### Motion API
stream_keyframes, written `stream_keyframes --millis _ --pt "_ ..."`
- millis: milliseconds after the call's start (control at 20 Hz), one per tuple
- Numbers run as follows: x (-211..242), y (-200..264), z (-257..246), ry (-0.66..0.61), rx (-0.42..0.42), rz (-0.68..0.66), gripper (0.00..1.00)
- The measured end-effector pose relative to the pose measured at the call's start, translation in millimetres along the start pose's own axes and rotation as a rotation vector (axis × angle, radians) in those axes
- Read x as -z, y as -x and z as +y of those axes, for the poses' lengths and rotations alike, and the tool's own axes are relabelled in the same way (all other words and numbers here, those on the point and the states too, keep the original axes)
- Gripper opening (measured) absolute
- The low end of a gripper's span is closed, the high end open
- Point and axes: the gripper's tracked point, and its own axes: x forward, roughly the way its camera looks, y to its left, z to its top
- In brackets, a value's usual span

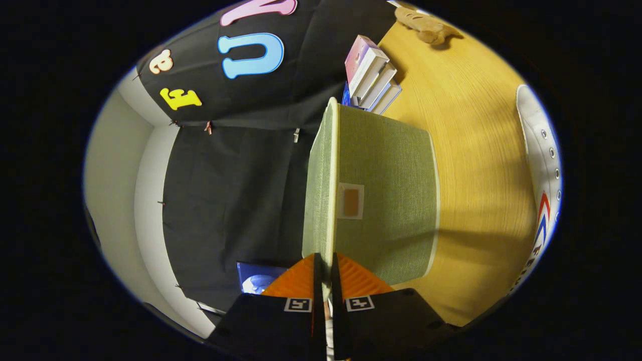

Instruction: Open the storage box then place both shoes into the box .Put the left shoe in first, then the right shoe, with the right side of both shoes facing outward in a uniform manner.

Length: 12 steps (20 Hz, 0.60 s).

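Note:
The view is turned on its side, so the wooden table (476, 150) stands to the right. A green fabric storage box (391, 200) with a small label patch sits just ahead of my fingers. Its lid (317, 190) has a pale rim that runs straight away from me. My gripper (326, 286) is shut on the near end of that rim, with both fingers pressed on the thin edge. A white shoe (544, 190) with metal eyelets and red and blue stripes lies on the table, far off to the right of the box.
A stack of books (373, 75) stands beyond the box by the black cloth wall. A brown plush toy (426, 25) lies farther along the table. A blue object (256, 281) sits left of my fingers near the wall.

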Motion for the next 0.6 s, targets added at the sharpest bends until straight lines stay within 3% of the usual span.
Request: stream_keyframes --millis 100,350,600 --pt "1 -3 0 0.009 0.035 -0.001 0.05" --pt "5 -3 20 0.008 0.085 0.041 0.05" --pt "-14 -3 76 0.025 0.079 0.009 0.05"
